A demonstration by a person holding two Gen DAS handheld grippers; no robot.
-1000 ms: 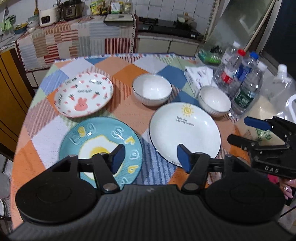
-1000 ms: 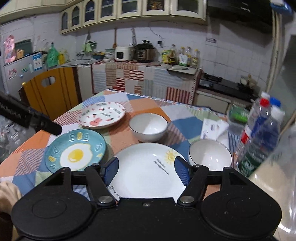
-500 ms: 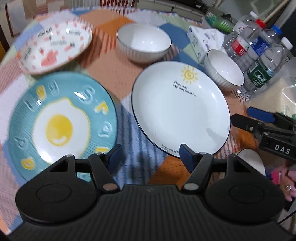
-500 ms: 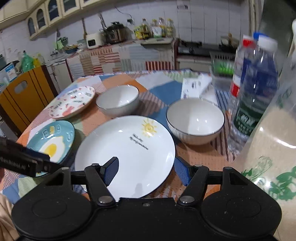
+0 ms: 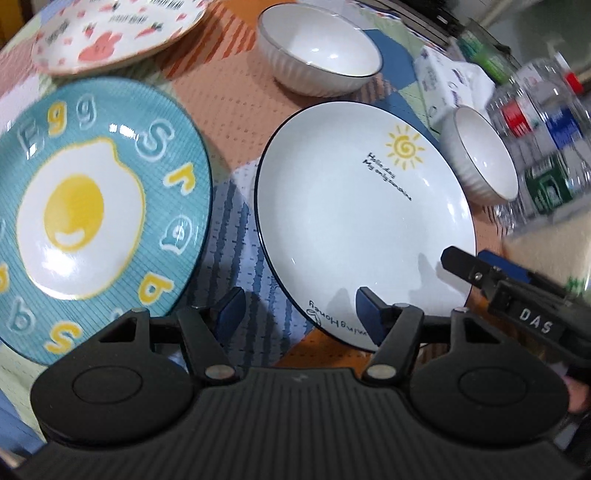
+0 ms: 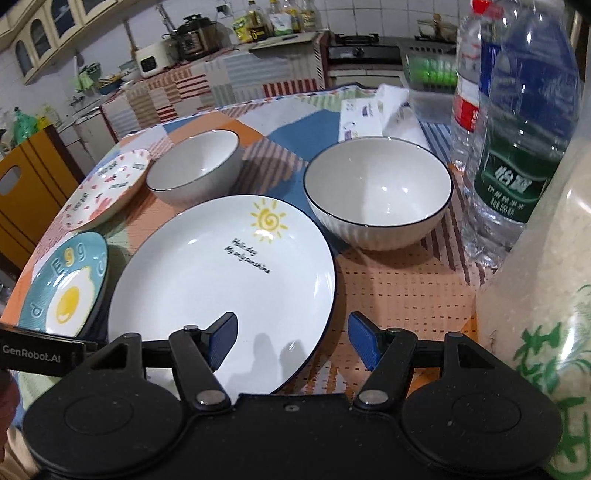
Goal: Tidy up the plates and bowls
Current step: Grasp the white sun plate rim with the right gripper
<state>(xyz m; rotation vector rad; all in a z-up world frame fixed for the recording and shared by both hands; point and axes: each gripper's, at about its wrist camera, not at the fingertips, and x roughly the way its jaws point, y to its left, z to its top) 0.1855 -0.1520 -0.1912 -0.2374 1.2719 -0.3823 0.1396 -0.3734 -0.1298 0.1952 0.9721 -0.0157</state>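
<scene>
A white sun plate (image 5: 354, 221) (image 6: 229, 280) lies on the patchwork tablecloth, with a blue egg plate (image 5: 92, 206) (image 6: 66, 288) to its left and a pink rabbit plate (image 5: 118, 33) (image 6: 107, 188) behind. Two white ribbed bowls stand behind: one far (image 5: 317, 59) (image 6: 195, 170), one at right (image 5: 480, 158) (image 6: 376, 192). My left gripper (image 5: 299, 310) is open, low over the sun plate's near left rim. My right gripper (image 6: 288, 339) is open at the plate's near right rim; it also shows in the left wrist view (image 5: 480, 266).
Water bottles (image 6: 517, 122) (image 5: 543, 122) stand close at the right of the near bowl. A clear bag of rice (image 6: 539, 295) sits at the near right. A tissue pack (image 5: 450, 81) (image 6: 373, 110) lies behind the bowls. A yellow chair (image 6: 33, 184) stands at the table's left.
Both grippers have moved down and forward toward the white sun plate, which now looks much larger in both views. Both stay open. No dish has moved.
</scene>
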